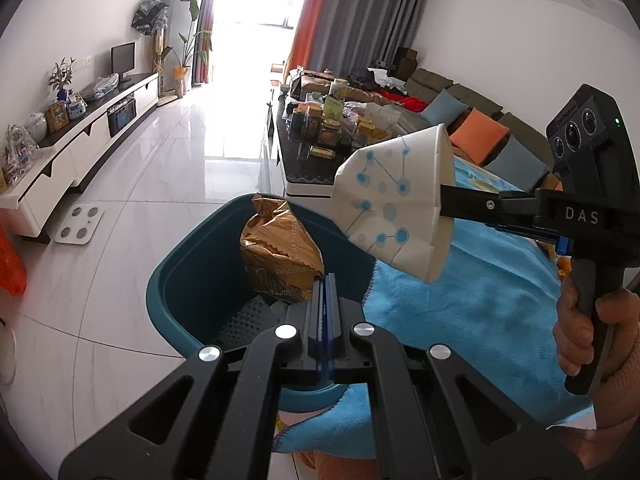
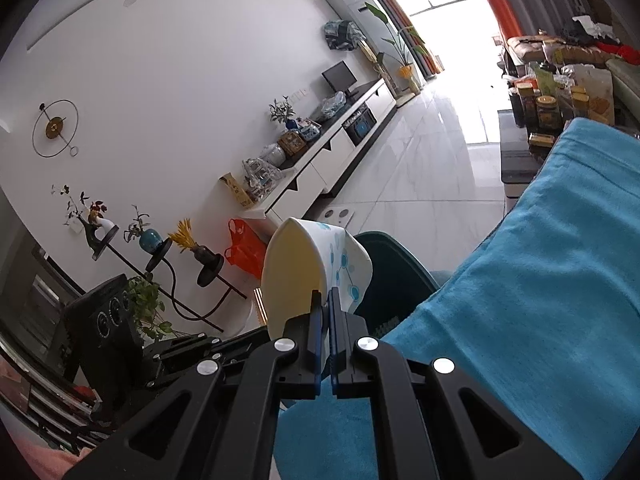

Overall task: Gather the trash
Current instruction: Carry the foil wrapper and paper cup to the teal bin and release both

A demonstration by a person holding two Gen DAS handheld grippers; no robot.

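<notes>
A squashed white paper cup with blue dots is pinched at its rim by my right gripper, held in the air just right of the teal bin. In the right wrist view the cup sits between the shut fingers of the right gripper. A crumpled brown snack bag lies inside the bin. My left gripper is shut and empty, hovering over the bin's near rim.
A blue towel covers the surface right of the bin. A low table crowded with jars stands behind. A white TV cabinet runs along the left wall. A white scale lies on the tiled floor.
</notes>
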